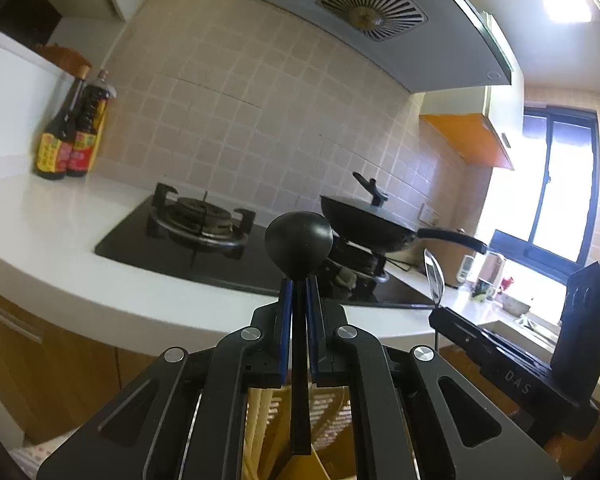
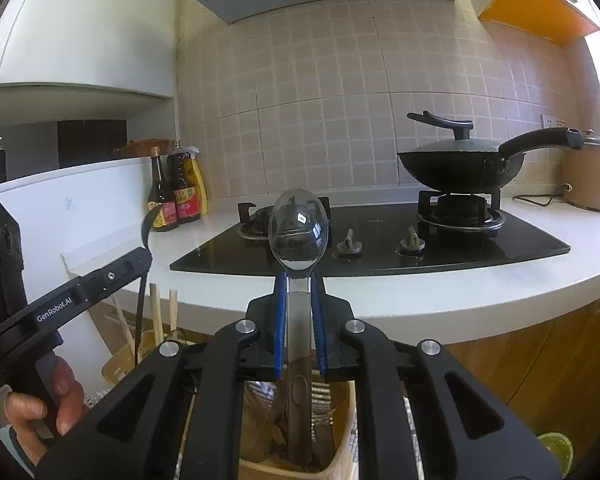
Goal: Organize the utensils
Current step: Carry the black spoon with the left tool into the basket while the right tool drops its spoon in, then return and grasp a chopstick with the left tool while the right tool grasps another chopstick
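My left gripper (image 1: 299, 292) is clamped on the thin handle of a black ladle (image 1: 299, 236). Its round bowl stands up at twelve o'clock from my fingertips, and the handle runs down at six o'clock between the blue pads (image 1: 287, 300) into a wooden utensil holder (image 1: 260, 408) below. It looks like light, stiff plastic, matt and not slippery, but the handle is narrow, so I judge it could pivot in the pads. Holding it close under the bowl, as I do, should keep it from swinging.

My right gripper (image 2: 299, 292) is shut tight on the flat handle of a steel spoon (image 2: 299, 232). Its bowl rises at twelve o'clock just past the tips, and the handle drops at six o'clock into a woven basket (image 2: 342, 432) under the jaws. Polished metal is heavier, rigid and slick, so I expect it to slide downward if the squeeze eases. The wide flat of the handle is the right place for the pads, and that is where they sit.

Behind both utensils, the stove (image 2: 380, 240) lies at twelve o'clock on the white counter (image 2: 420, 300).
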{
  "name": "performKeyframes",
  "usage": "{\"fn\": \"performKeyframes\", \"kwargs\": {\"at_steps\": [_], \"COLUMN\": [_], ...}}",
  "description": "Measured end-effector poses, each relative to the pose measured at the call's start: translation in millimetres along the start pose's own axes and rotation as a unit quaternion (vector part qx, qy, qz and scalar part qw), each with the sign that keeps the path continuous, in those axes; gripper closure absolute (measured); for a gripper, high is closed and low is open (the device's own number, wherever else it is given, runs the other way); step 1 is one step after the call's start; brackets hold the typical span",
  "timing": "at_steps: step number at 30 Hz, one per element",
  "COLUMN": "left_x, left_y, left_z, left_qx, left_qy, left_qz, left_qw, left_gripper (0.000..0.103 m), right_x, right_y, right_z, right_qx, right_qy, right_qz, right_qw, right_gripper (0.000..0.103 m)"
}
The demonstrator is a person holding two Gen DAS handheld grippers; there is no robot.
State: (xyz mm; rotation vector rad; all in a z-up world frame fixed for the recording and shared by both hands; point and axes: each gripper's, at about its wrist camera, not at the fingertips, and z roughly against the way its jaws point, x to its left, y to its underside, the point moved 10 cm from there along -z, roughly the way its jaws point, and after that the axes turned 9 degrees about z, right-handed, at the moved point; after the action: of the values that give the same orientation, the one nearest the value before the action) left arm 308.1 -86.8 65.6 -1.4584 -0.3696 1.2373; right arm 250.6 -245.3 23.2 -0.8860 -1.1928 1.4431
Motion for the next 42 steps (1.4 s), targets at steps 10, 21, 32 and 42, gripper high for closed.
{"fn": "performKeyframes", "kwargs": {"at_steps": [10,21,32,42], "left_x": [2.7,2.2,-3.8,14.6], "left_y": [11.3,31.5,94.0,172.3], "left_z": [30.4,101.7,154.7,164.9], "left_qx": [0.019,0.079,0.189,0.338], "left_qy": [0.015,0.021,-0.039,-0.095], "left_qz": [-0.003,-0.002,-0.098,-0.166], "left_qw": [0.9997,0.9967,0.9764,0.9213], "left_gripper": [0.070,0.057,0.050,0.051], "right_x": [3.6,6.7,42.6,60.5], "right_y": [12.9,57.1,144.3,218.1], "right_z": [30.3,98.3,127.4,146.3], "right_qx": [0.033,0.116,0.309,0.434], "right_qy": [-0.029,-0.026,-0.027,-0.052], "right_qz": [-0.011,-0.029,-0.015,-0.024], "right_qw": [0.999,0.992,0.951,0.899], "right_gripper": [0.083,0.076,0.076,0.076]}}
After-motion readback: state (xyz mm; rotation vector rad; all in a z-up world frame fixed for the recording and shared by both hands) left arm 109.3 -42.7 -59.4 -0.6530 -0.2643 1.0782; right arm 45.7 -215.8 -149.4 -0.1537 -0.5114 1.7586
